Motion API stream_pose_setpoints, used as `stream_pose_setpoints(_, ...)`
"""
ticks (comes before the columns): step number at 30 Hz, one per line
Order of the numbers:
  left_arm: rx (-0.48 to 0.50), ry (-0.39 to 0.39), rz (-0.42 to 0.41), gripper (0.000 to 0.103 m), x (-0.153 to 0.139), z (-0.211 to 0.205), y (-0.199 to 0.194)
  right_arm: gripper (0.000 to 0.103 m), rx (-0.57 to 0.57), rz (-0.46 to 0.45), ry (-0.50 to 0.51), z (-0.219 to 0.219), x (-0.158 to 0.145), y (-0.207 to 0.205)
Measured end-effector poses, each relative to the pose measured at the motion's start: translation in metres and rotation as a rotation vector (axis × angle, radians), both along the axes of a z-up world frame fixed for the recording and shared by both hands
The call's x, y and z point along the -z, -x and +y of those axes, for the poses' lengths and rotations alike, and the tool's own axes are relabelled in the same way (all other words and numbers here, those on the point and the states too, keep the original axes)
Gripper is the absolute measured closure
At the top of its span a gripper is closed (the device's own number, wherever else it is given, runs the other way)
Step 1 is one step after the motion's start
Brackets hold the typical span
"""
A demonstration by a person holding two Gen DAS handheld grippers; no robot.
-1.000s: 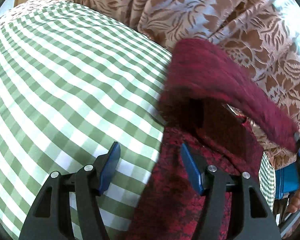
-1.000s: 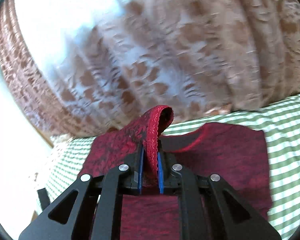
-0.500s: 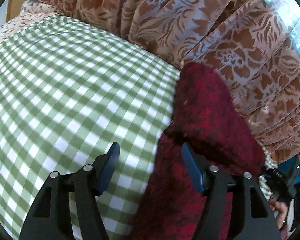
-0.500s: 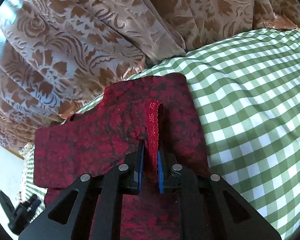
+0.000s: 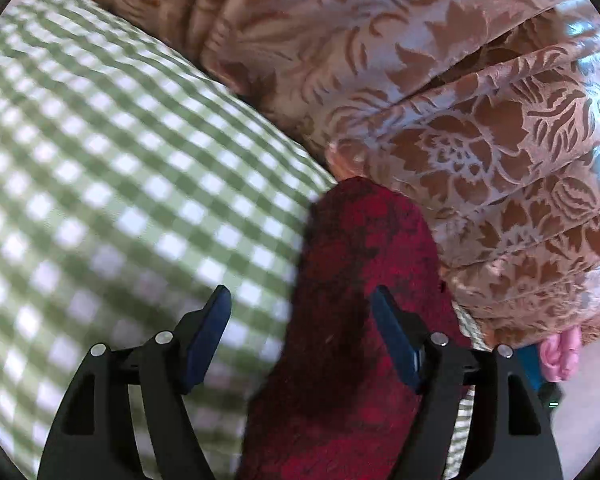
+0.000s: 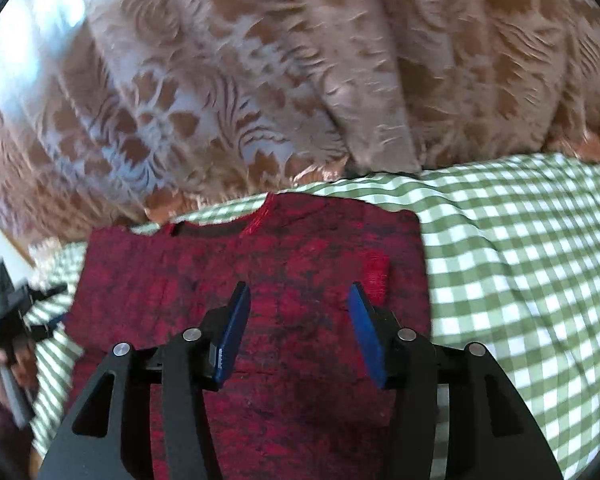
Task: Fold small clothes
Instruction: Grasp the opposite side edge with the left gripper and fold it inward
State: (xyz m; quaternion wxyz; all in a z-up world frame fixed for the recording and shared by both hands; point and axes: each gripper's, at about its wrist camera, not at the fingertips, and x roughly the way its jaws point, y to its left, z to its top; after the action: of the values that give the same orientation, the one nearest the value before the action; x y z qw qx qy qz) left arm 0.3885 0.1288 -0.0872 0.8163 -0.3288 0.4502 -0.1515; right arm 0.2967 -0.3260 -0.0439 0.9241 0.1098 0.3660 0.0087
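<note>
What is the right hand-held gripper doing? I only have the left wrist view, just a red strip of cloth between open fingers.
Observer: The right hand-held gripper is open, its fingers apart above the red garment, gripping nothing.
Operator: How does the garment lie?
Observer: Flat on the green checked cloth, with the neckline at the far edge, toward the floral curtain.
Operator: Is any part folded?
Observer: A brighter red panel lies on top near its right edge; it looks like a folded-in sleeve, though I cannot be sure.
</note>
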Motion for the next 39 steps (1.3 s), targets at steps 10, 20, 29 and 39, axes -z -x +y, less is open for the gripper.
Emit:
stream_pose_setpoints(10, 0.149, 0.081, -0.026, 0.066, 0.001, -0.031, -0.037, 0.053, -0.01, 0.009, -0.003, 0.006, 0.019, -0.007)
stream_pose_setpoints(20, 0.109, -0.59, -0.158, 0.068, 0.006, -0.09, -0.021, 0.047, -0.059, 0.039, 0.242, 0.052, 0.054, -0.021)
stream_pose_setpoints(29, -0.059, -0.639, -0.258, 0.059, -0.04, -0.086, 0.03, 0.047, -0.039, 0.018, 0.225, 0.048, 0.058, -0.018)
stream_pose_setpoints(39, 0.059, -0.8, -0.222, 0.056, 0.001, -0.131, 0.057, 0.047, -0.041, 0.011, 0.202, 0.047, 0.056, -0.017)
